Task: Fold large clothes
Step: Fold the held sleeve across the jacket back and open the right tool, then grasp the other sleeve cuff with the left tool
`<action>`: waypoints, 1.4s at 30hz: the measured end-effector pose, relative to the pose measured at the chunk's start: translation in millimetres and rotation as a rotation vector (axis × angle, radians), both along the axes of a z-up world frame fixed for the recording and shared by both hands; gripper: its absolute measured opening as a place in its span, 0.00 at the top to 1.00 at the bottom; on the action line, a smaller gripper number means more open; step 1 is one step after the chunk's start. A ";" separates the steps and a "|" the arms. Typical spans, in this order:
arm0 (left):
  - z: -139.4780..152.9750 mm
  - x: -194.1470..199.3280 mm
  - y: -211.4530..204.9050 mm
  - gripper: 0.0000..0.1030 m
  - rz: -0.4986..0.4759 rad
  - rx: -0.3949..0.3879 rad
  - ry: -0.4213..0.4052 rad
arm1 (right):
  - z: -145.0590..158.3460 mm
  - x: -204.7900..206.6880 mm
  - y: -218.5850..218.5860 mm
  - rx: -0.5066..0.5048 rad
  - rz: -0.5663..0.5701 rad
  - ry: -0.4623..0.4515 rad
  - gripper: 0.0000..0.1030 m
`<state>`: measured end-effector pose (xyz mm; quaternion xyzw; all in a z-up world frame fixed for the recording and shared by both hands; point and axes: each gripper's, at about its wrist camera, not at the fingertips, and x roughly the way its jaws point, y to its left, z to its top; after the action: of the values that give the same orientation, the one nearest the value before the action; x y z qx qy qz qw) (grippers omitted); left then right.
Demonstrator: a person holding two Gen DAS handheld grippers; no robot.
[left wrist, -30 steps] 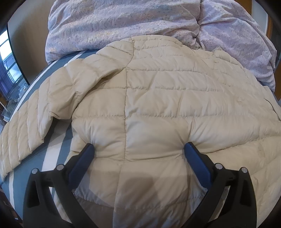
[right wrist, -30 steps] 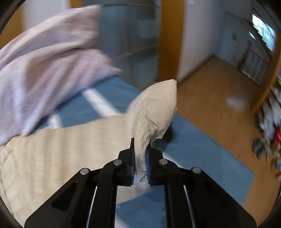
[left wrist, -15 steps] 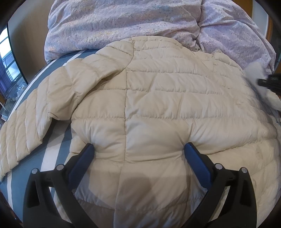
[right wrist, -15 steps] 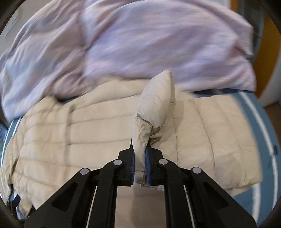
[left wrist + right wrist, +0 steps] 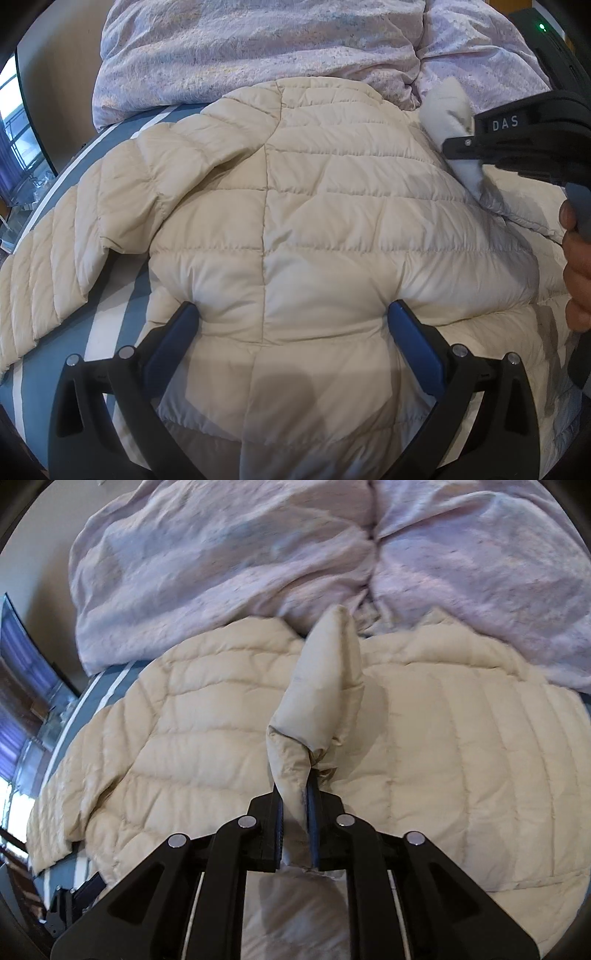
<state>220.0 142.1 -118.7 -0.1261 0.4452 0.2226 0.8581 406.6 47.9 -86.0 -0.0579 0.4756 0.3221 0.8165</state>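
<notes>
A cream quilted puffer jacket point(image 5: 314, 206) lies spread on a blue and white striped bed point(image 5: 110, 332). My left gripper point(image 5: 291, 317) is open, its blue pads pressing down on the jacket's near hem, one on each side of a bulge. My right gripper point(image 5: 295, 794) is shut on the cuff of the jacket's right sleeve point(image 5: 325, 686) and holds it up over the jacket's body point(image 5: 184, 746). The right gripper also shows in the left wrist view point(image 5: 465, 144), at the right, with the pale sleeve end point(image 5: 450, 110) in it. The left sleeve point(image 5: 55, 266) lies stretched out to the left.
A rumpled lilac duvet point(image 5: 258, 48) point(image 5: 258, 554) is piled at the bed's far end, touching the jacket's collar. A window point(image 5: 14, 140) is at the left. The person's hand point(image 5: 578, 266) is at the right edge.
My right gripper has swung left with the sleeve from beside the bed to above the jacket's body. The left gripper has stayed put on the hem.
</notes>
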 end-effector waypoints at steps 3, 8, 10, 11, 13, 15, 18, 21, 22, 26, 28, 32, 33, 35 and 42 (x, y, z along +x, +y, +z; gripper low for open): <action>0.0 0.3 -0.2 0.02 0.000 0.001 0.000 | 7.9 -5.4 -2.7 0.042 0.033 0.034 0.52; -0.5 0.1 -0.1 0.02 0.000 0.001 0.001 | 46.1 -7.4 -26.5 0.154 -0.007 -0.084 0.43; -0.8 -0.2 0.0 0.02 0.000 0.000 0.000 | 48.3 -0.1 -38.4 0.123 -0.071 -0.129 0.43; -0.9 -0.1 -0.1 0.02 0.000 0.001 0.001 | 42.4 6.7 -42.8 0.079 -0.114 -0.144 0.43; -1.0 -0.1 0.0 0.02 0.000 0.003 0.003 | 25.1 17.9 -48.0 -0.013 -0.170 -0.145 0.43; -1.0 0.0 -0.1 0.02 0.000 0.004 0.003 | 7.6 23.7 -47.9 -0.059 -0.184 -0.114 0.43; -1.0 -0.1 -0.1 0.02 0.000 0.004 0.004 | -7.3 20.4 -38.5 -0.060 -0.162 -0.079 0.35; -0.8 -0.1 -0.2 0.02 0.000 0.003 0.003 | -8.9 12.6 -26.4 -0.067 -0.128 -0.114 0.22; -0.9 -0.1 -0.4 0.02 0.000 0.004 0.003 | -11.3 9.8 -21.3 -0.080 -0.115 -0.127 0.20; -0.8 0.1 -0.5 0.02 0.000 0.004 0.003 | -27.3 9.5 -17.6 -0.101 -0.124 -0.121 0.15; -1.0 0.2 -0.9 0.02 0.000 0.003 0.001 | -34.7 9.1 -16.0 -0.105 -0.132 -0.130 0.12; -1.8 0.4 -1.6 0.02 0.000 0.004 0.002 | -38.6 8.7 -10.3 -0.143 -0.139 -0.143 0.07; -1.8 0.3 -1.6 0.02 0.001 0.001 -0.001 | -39.7 10.3 -10.5 -0.143 -0.142 -0.135 0.05; -1.1 -1.8 -0.4 0.02 0.005 -0.009 -0.012 | -40.9 12.4 -11.1 -0.141 -0.142 -0.123 0.02; 23.5 -39.3 29.1 0.02 0.085 -0.105 -0.079 | -42.8 13.8 -8.6 -0.139 -0.130 -0.117 0.01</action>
<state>180.7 171.2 -95.2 -0.1984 0.4163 0.2303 0.8569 420.3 39.3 -128.8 -0.1019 0.4511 0.2308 0.8561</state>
